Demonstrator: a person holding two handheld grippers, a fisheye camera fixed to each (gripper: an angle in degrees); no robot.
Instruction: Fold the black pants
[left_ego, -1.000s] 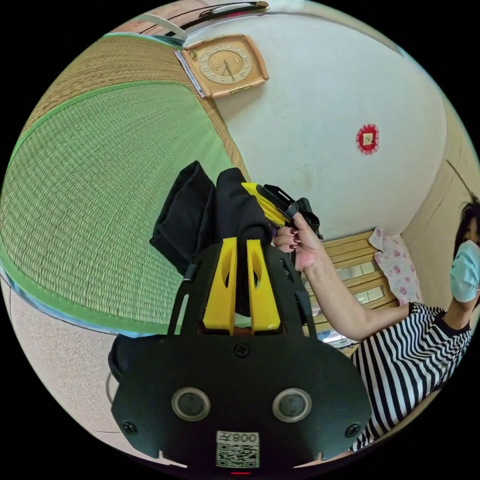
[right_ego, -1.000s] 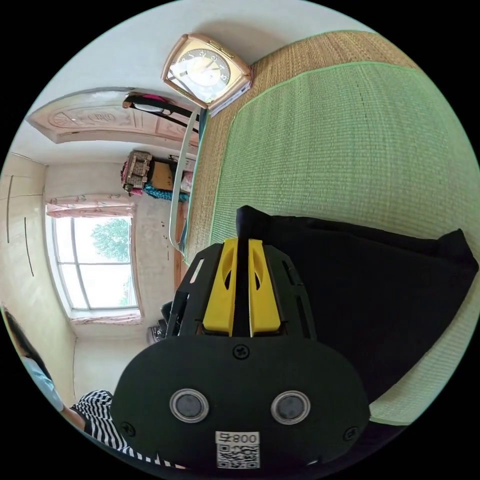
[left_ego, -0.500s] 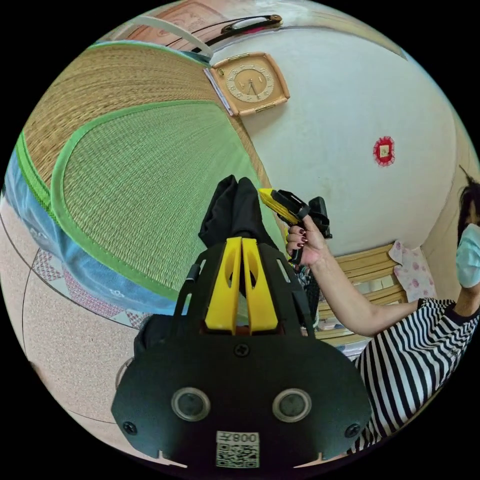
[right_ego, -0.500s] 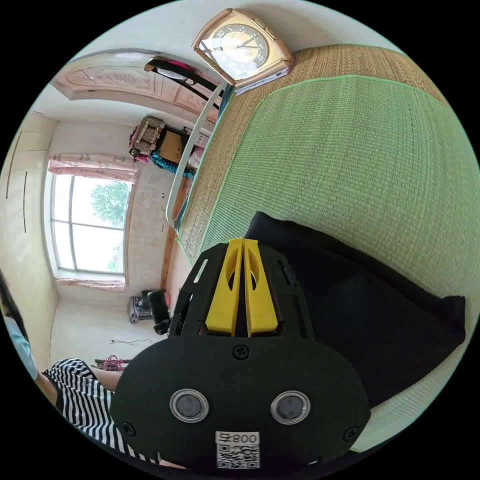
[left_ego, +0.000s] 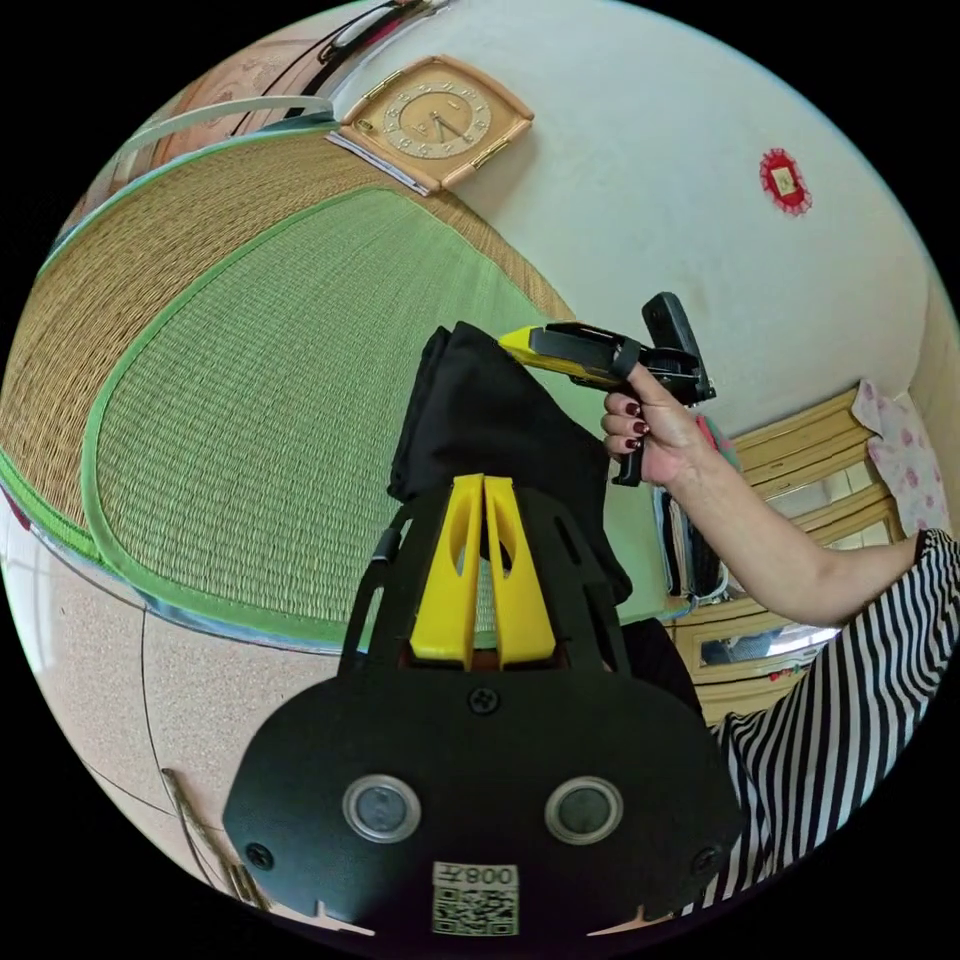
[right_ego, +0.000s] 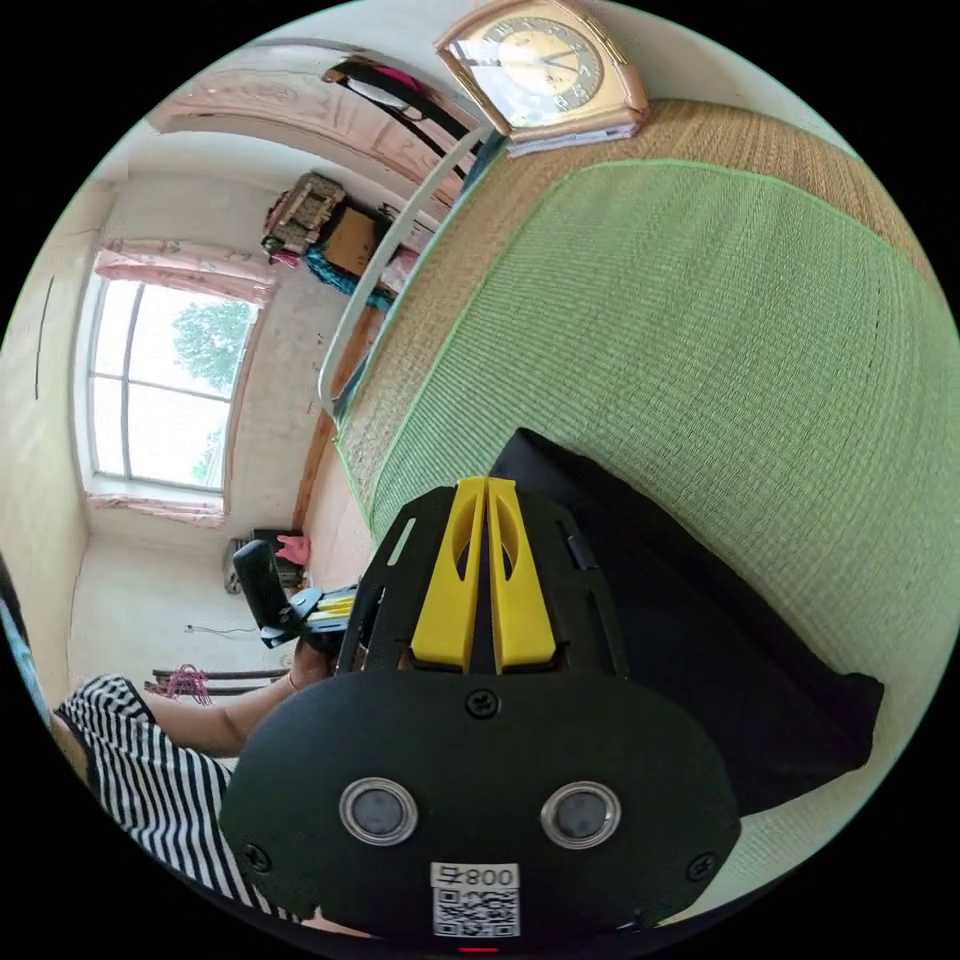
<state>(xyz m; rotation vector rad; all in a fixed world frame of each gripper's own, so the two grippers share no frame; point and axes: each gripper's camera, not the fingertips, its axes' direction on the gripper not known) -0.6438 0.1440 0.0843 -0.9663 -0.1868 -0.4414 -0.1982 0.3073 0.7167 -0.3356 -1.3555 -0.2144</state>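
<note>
Over the green woven mat (left_ego: 250, 400), black pants (left_ego: 490, 420) hang bunched between both tools: left gripper (left_ego: 484, 485) has its yellow jaws nearly together with dark fabric in the slit at the tips, looks clamped on the pants. Right gripper (right_ego: 486, 488), jaws likewise narrow and nipping the pants' corner, with the rest of the garment (right_ego: 720, 640) lying folded on the mat (right_ego: 700, 330); in the left gripper view the right gripper (left_ego: 525, 345) touches the pants' top edge, held by a hand (left_ego: 655, 440). Clock (left_ego: 435, 120) leans against the wall at the mat's far end; person's striped sleeve (left_ego: 850, 700) at the frame edge.
</note>
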